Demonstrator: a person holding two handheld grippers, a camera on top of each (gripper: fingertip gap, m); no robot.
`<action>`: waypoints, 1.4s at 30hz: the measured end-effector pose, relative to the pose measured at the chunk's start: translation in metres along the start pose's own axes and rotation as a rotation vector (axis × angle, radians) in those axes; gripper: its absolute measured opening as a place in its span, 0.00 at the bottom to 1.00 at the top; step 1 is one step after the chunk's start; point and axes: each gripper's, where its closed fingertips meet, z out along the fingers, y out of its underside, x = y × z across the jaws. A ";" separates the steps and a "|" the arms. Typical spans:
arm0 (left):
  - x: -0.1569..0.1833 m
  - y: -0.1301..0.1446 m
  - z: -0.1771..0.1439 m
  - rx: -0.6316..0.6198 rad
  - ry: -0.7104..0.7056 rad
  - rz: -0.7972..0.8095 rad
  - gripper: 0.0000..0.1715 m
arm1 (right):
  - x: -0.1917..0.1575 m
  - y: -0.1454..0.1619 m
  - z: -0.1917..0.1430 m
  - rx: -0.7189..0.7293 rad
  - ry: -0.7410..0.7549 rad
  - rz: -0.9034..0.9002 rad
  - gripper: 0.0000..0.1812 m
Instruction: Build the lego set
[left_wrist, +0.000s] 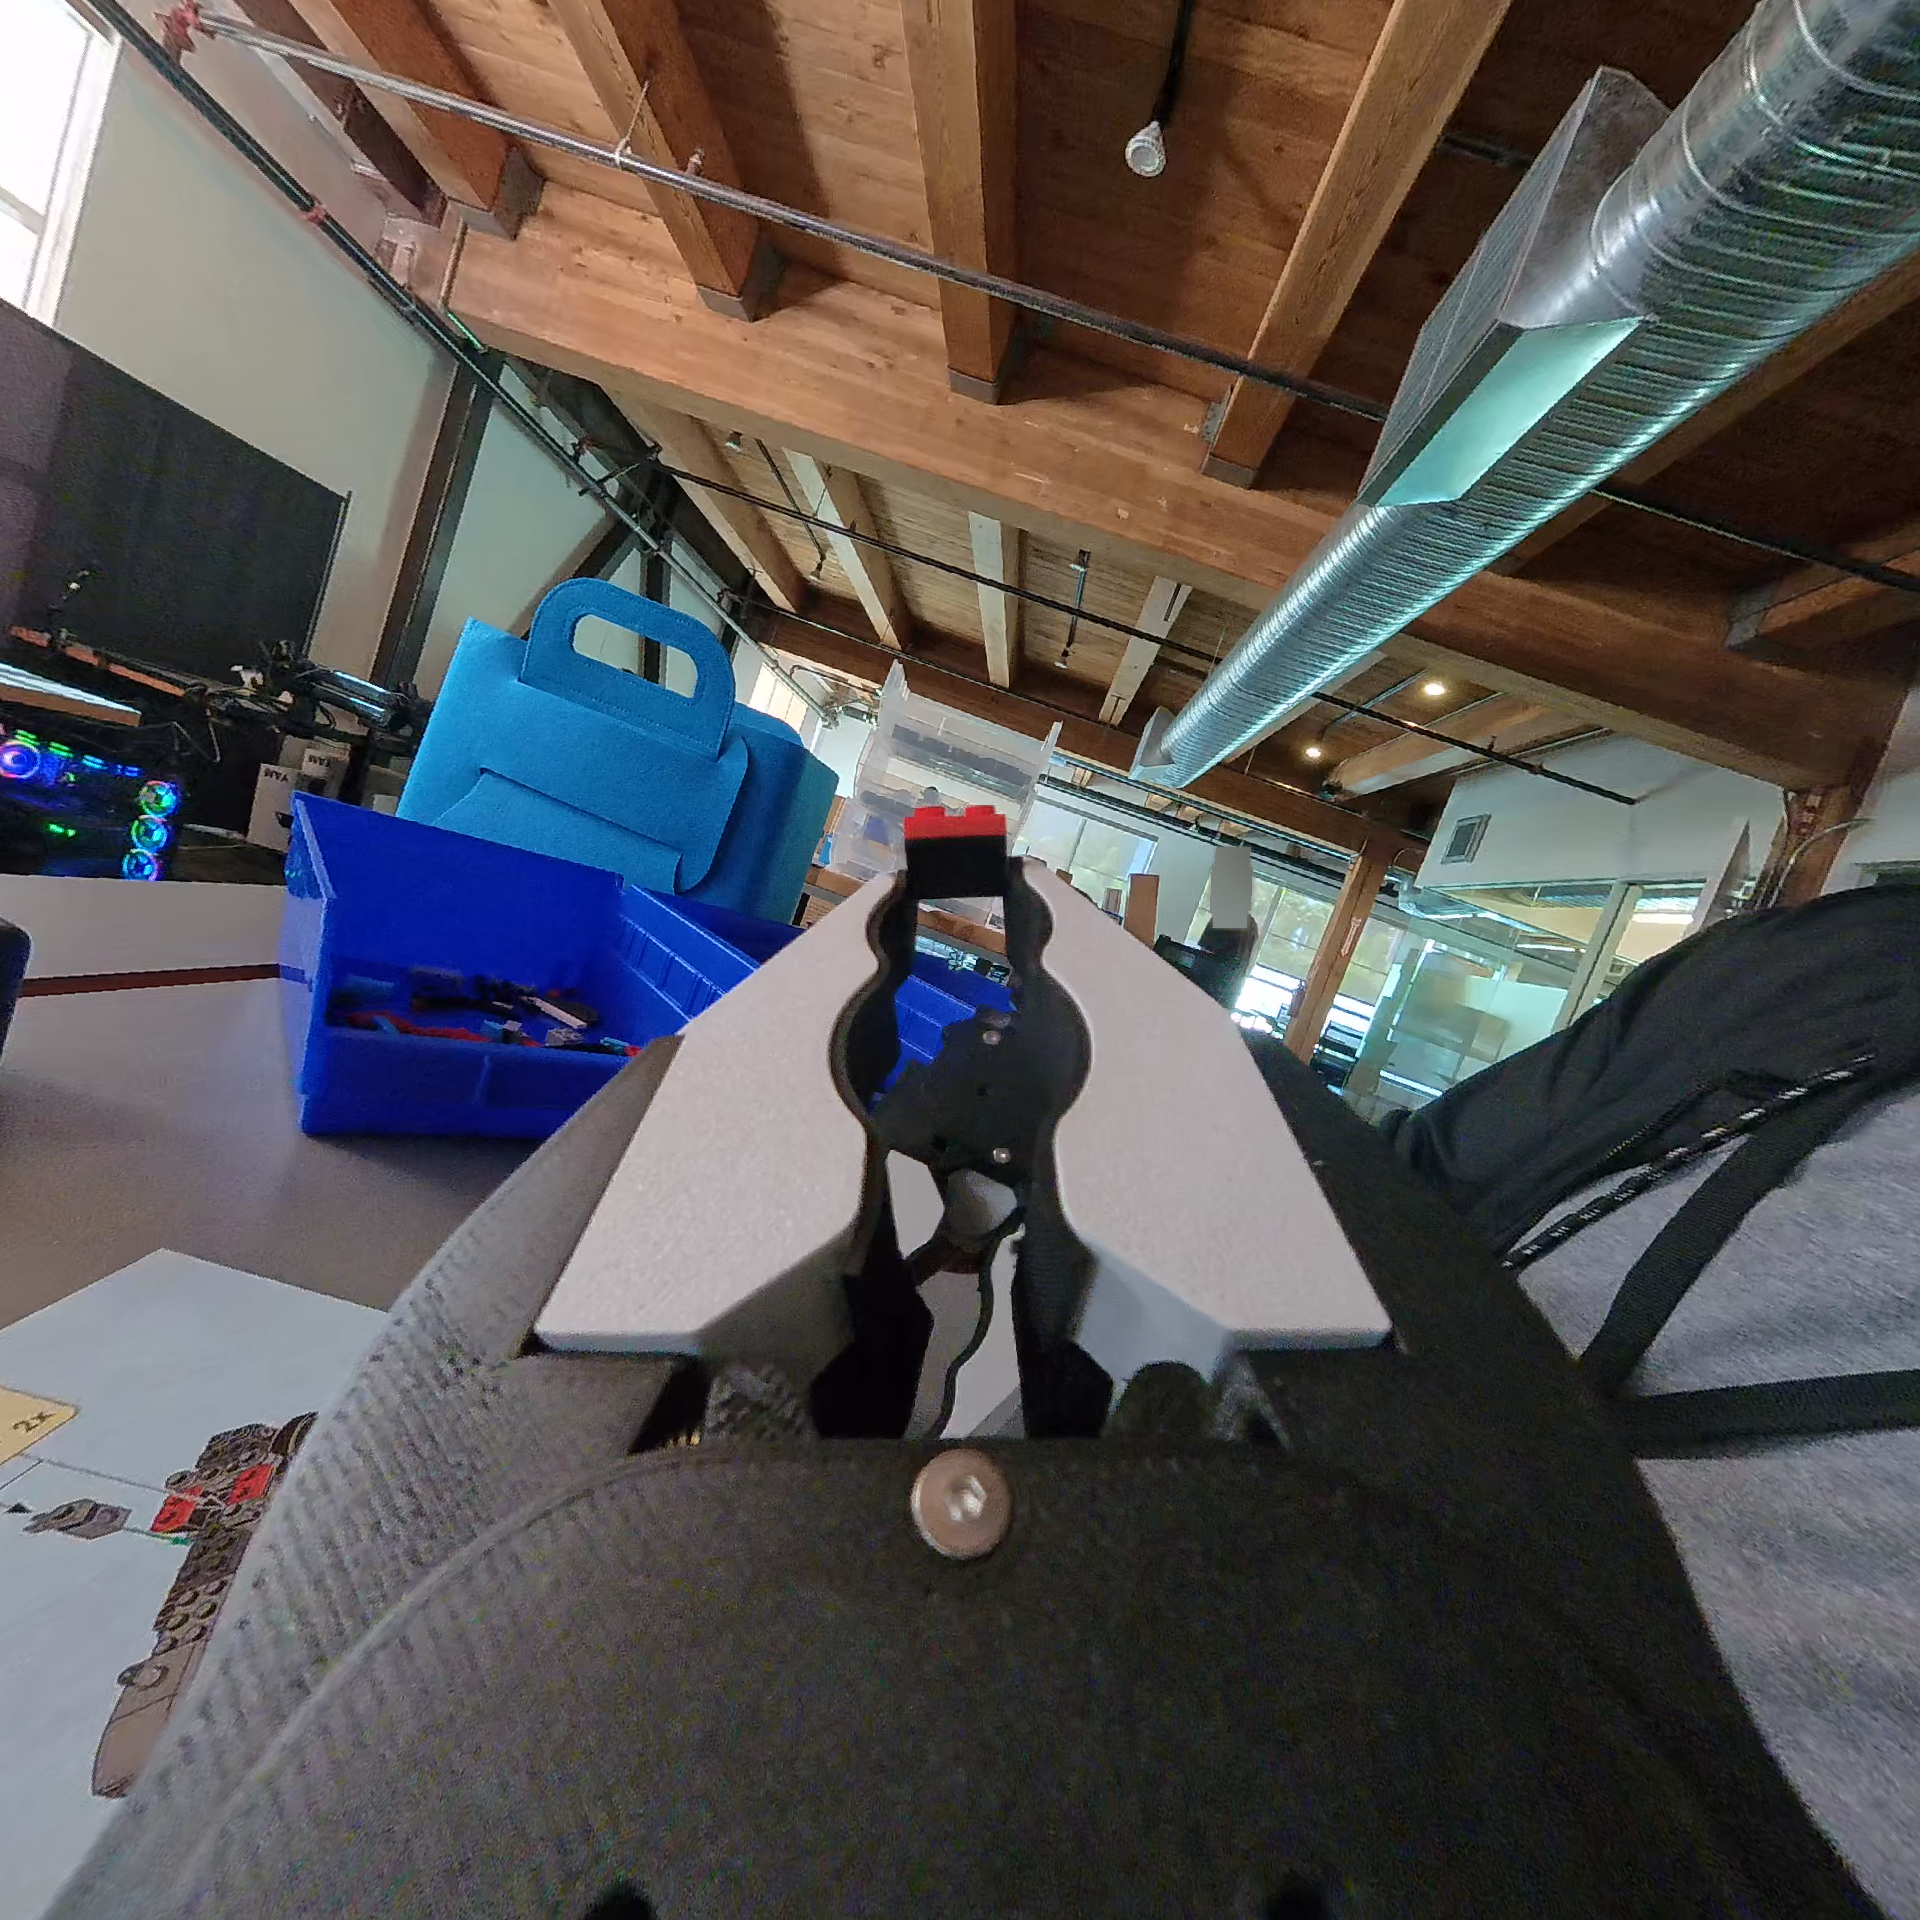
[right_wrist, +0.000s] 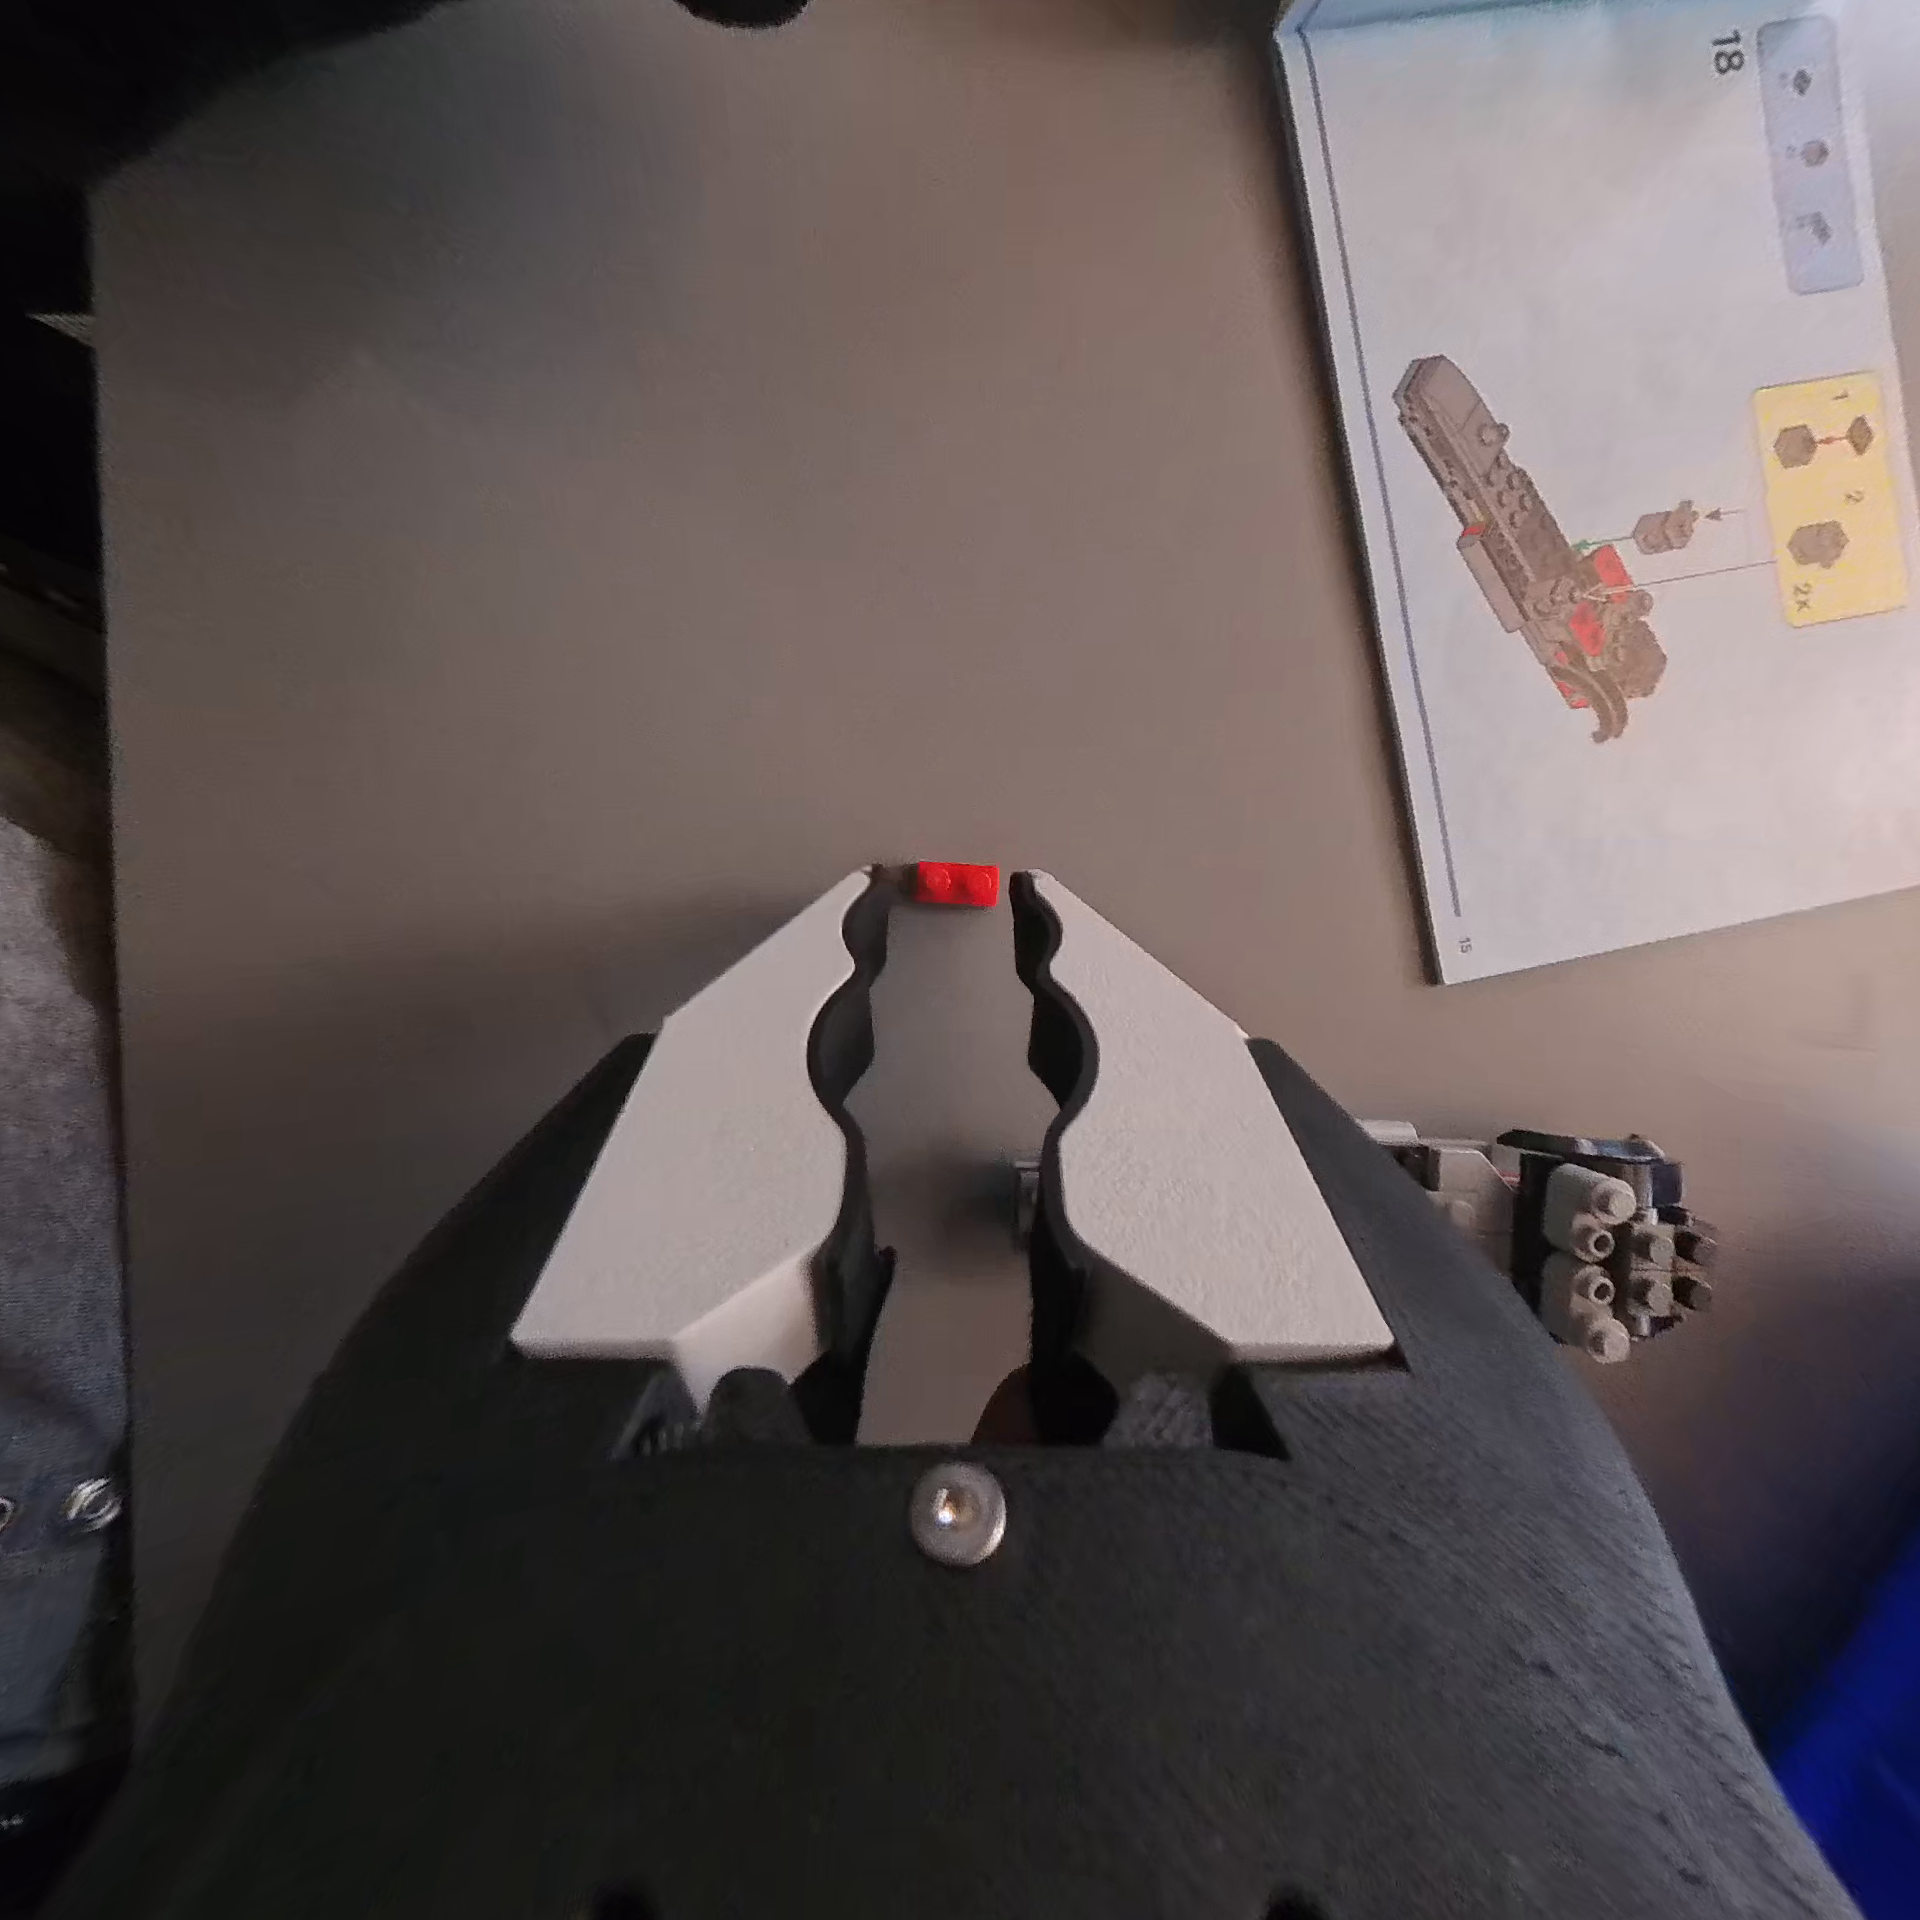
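Now I count one black brick capped with one red plate (left_wrist: 954, 857), pinched in my left gripper (left_wrist: 956, 883); my right gripper (right_wrist: 951, 894) stands narrowly parted around one red two-stud plate (right_wrist: 957, 884) on the grey table (right_wrist: 623, 520).

We see a grey bench (right_wrist: 520, 520). On it, at the upper right of the right wrist frame, lies an open instruction booklet (right_wrist: 1621, 790). At the right edge sits a partly built grey lego model (right_wrist: 1600, 1247). In the left wrist frame, a blue bin (left_wrist: 416, 997) of loose pieces stands at mid-left, a blue felt bag (left_wrist: 613, 748) behind it.
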 end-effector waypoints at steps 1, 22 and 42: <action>0.000 0.000 0.000 -0.001 -0.001 0.002 0.10 | 0.001 0.001 0.001 -0.002 -0.004 0.006 0.14; 0.015 -0.004 0.001 0.013 0.041 0.105 0.10 | 0.027 -0.132 -0.145 0.215 0.001 -0.173 0.10; 0.025 0.000 0.003 -0.017 0.062 0.182 0.10 | 0.017 -0.164 -0.141 0.113 -0.207 -0.171 0.10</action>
